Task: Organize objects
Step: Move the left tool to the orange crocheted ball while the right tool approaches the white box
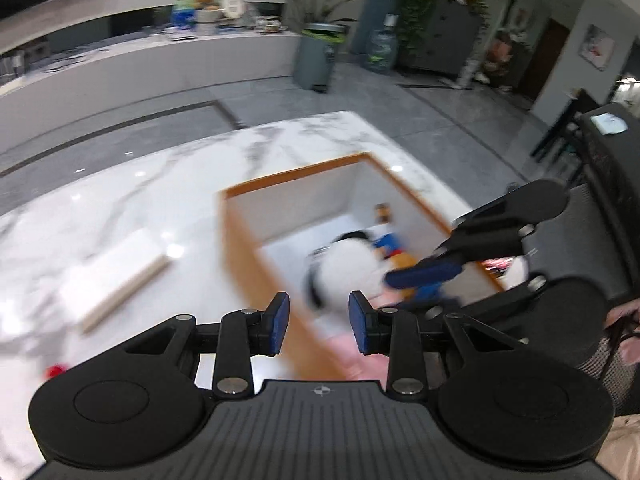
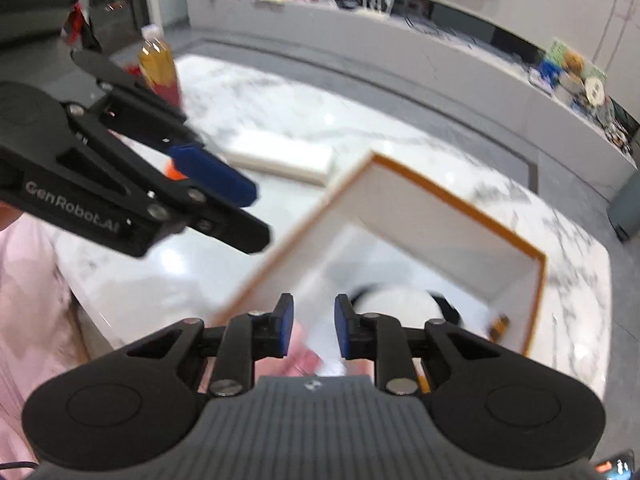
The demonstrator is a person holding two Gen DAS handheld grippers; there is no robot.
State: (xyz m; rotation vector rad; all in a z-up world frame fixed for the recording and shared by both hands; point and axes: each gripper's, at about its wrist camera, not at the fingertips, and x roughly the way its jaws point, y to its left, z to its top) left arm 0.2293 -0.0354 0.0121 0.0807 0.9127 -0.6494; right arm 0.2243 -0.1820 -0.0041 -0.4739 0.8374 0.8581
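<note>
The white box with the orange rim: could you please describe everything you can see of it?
The white box is an open-topped rectangular bin with plain white walls, inside and out, and an orange-brown band along its top edge. It stands upright on the marble table. Inside lie a round white plush toy with black trim and some blurred blue and yellow items. Both views are motion-blurred, so its material is unclear. No tool touches it.

box (image 1: 240, 240) open at the top, its orange-edged walls ringing the way in; white plush (image 1: 348, 272) fills the near floor | marble table (image 1: 160, 184) left of it bare up to flat white slab (image 1: 116, 280) | bottle (image 2: 158, 68) upright at far edge
</note>
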